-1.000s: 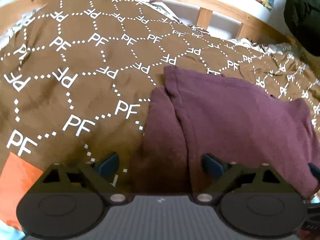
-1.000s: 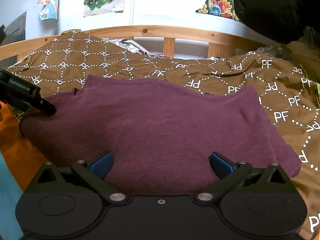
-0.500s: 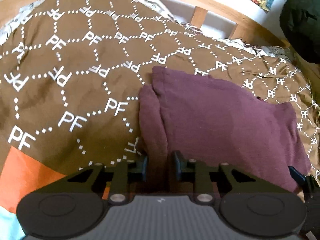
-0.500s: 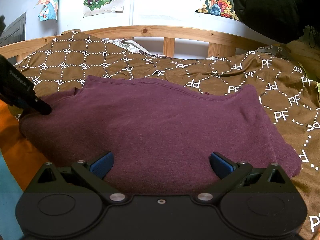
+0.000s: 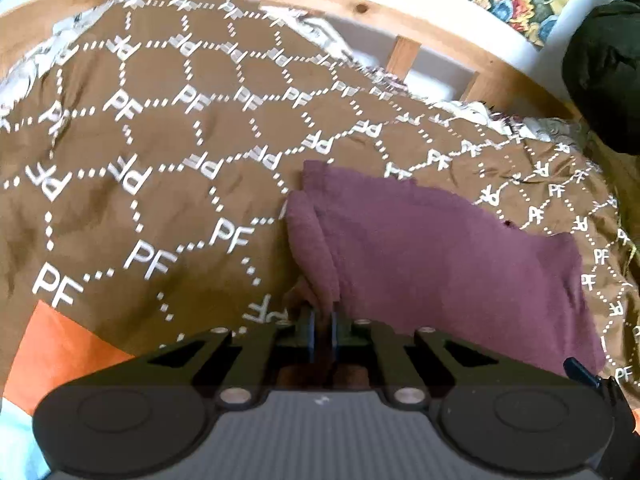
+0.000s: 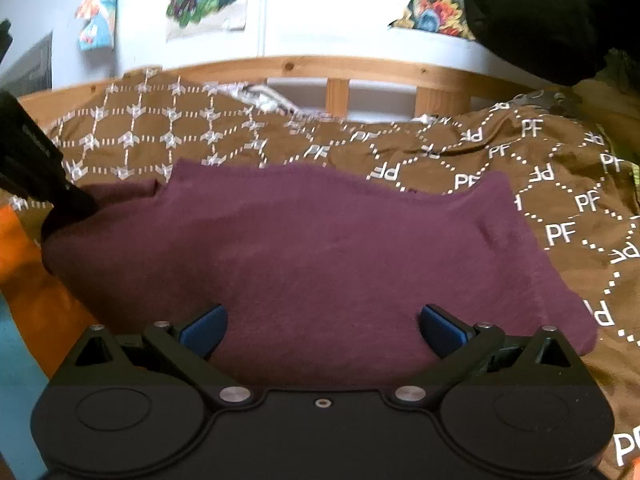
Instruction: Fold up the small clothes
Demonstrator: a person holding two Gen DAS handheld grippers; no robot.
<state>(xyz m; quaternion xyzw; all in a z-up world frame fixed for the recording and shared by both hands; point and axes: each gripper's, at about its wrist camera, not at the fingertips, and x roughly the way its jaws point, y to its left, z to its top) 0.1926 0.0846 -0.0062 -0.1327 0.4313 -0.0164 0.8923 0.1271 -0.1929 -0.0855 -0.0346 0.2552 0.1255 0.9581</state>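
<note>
A maroon shirt point(image 5: 440, 256) lies partly folded on a brown bedspread printed with white "PF" marks. My left gripper point(image 5: 323, 334) is shut on the shirt's near left edge, and the cloth bunches up between the pads. In the right wrist view the shirt point(image 6: 320, 248) spreads wide before my right gripper point(image 6: 323, 326), which is open and empty over the shirt's near edge. The left gripper point(image 6: 68, 204) shows there as a black shape at the shirt's left corner.
The brown bedspread point(image 5: 160, 160) covers the bed, with an orange patch point(image 5: 52, 356) at the near left. A wooden bed rail point(image 6: 304, 68) runs along the far side. A black bundle point(image 6: 540, 12) hangs at the upper right. Posters are on the wall.
My left gripper went from open to shut on the shirt's left edge and has lifted it a little. The right gripper stayed open and has edged forward.
</note>
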